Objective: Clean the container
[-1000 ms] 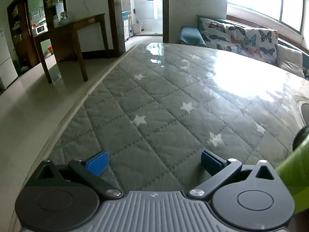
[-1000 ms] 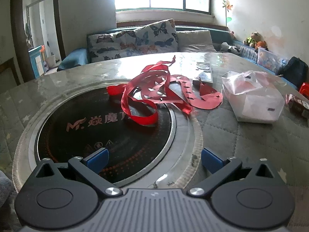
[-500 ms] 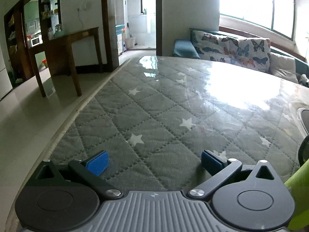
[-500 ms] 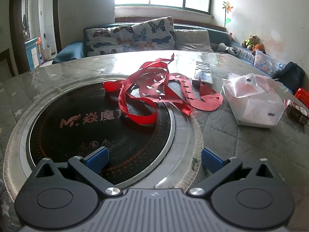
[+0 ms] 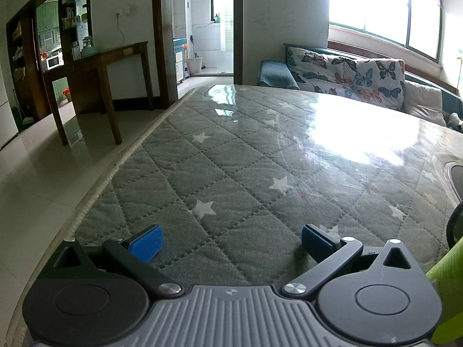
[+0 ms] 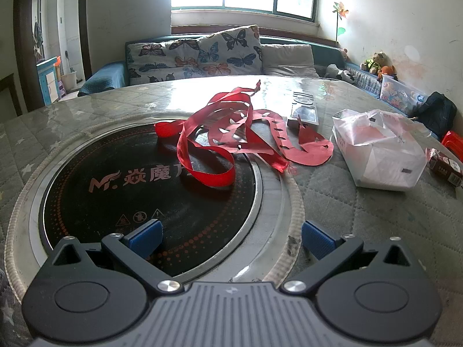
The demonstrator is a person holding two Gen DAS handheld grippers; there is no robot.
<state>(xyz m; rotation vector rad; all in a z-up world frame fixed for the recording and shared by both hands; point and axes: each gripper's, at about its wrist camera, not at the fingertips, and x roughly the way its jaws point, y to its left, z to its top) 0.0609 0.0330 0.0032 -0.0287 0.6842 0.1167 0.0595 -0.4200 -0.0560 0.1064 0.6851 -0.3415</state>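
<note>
A white box wrapped in a thin plastic bag (image 6: 379, 151) rests on the table to the right in the right wrist view. A tangle of red ribbon and cut red paper (image 6: 240, 136) lies across the far edge of a round black induction hob (image 6: 139, 185) set into the table. My right gripper (image 6: 231, 240) stands open above the hob's near rim, holding nothing. My left gripper (image 5: 231, 244) hovers open over bare quilted grey table cover (image 5: 246, 159), also with nothing between its fingers.
A remote control (image 6: 303, 107) lies beyond the ribbon. A small dark red packet (image 6: 445, 167) sits at the far right. The table's left edge (image 5: 115, 167) drops to tiled floor. A green object (image 5: 445, 283) shows at the right edge of the left wrist view.
Both views have shifted slightly: the left gripper's view has tilted up and panned left along the table; the right gripper has drawn a little nearer to the hob. Both grippers stay open.
</note>
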